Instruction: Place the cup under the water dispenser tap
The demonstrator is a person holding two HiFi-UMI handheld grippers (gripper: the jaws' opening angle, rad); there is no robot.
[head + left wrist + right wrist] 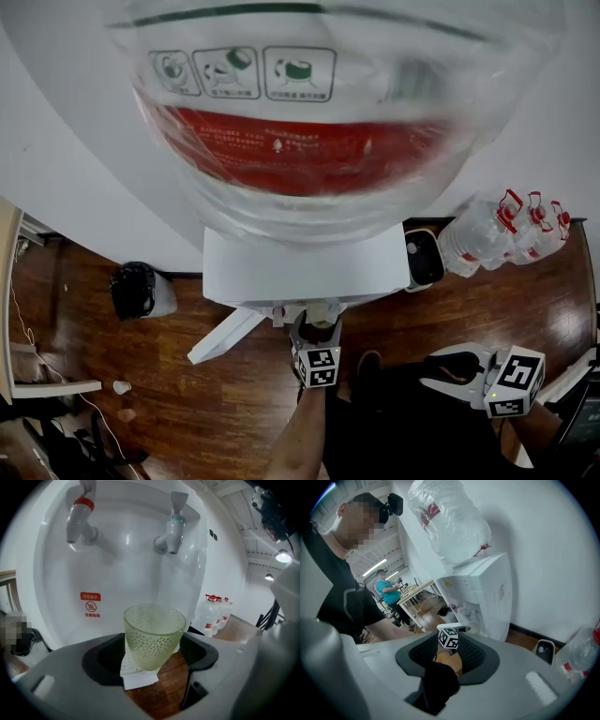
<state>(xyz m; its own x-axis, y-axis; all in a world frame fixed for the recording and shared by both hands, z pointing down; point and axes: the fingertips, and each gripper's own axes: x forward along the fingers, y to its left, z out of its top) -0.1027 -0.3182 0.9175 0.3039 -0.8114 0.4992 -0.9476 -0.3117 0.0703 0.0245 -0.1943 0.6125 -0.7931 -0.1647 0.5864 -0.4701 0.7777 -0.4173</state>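
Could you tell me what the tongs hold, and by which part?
Left tongs grip the pale green dimpled cup by its lower body; right tongs empty.

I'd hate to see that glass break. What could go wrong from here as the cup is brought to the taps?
The left gripper grips the cup only at its narrow base, so it might tip or slip out. The cup hangs between the red tap and the blue tap, lined up under neither. It could end up under the wrong one, and a warning sticker sits below the red tap.
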